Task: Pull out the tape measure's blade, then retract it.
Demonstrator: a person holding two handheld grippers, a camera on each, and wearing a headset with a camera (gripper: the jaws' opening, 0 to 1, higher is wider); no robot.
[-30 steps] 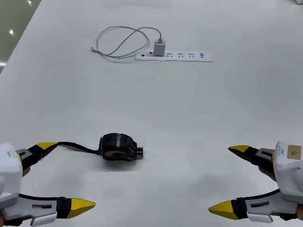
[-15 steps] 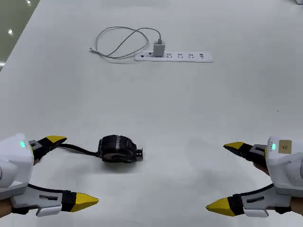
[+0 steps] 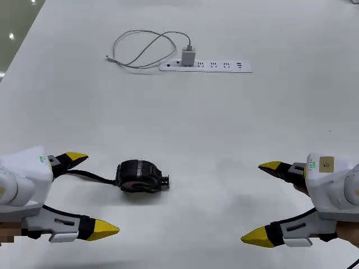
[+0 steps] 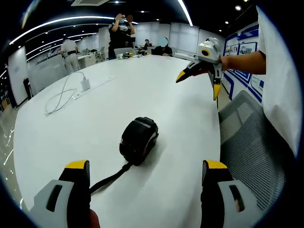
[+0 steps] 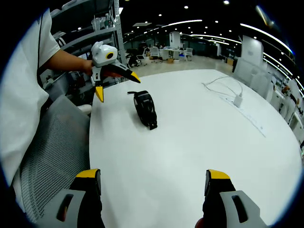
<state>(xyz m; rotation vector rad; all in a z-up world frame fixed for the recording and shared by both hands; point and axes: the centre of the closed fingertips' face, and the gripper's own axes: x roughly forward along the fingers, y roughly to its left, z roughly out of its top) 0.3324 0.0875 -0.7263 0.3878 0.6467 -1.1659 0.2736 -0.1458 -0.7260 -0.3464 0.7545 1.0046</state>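
A black tape measure [image 3: 138, 176] lies on the white table [image 3: 224, 129], its blade tip facing right and a black wrist strap [image 3: 87, 175] trailing left. My left gripper [image 3: 95, 193] stands open just left of it, the strap running between the two yellow-tipped jaws. The left gripper view has the tape measure [image 4: 138, 139] a short way ahead of the open left gripper [image 4: 145, 165]. My right gripper [image 3: 265, 202] is open well to the right, nothing between its jaws. From the right gripper [image 5: 153, 174] view the tape measure [image 5: 145, 109] sits far ahead.
At the far side of the table lies a white power strip [image 3: 206, 66] with a plugged-in charger [image 3: 188, 56] and a looped white cable [image 3: 143, 49]. Bare tabletop spans the stretch between the grippers. A mesh chair [image 4: 251, 137] stands by the table edge. People stand in the room behind.
Both grippers have edged inward and slightly forward toward the tape measure. The tape measure has not moved.
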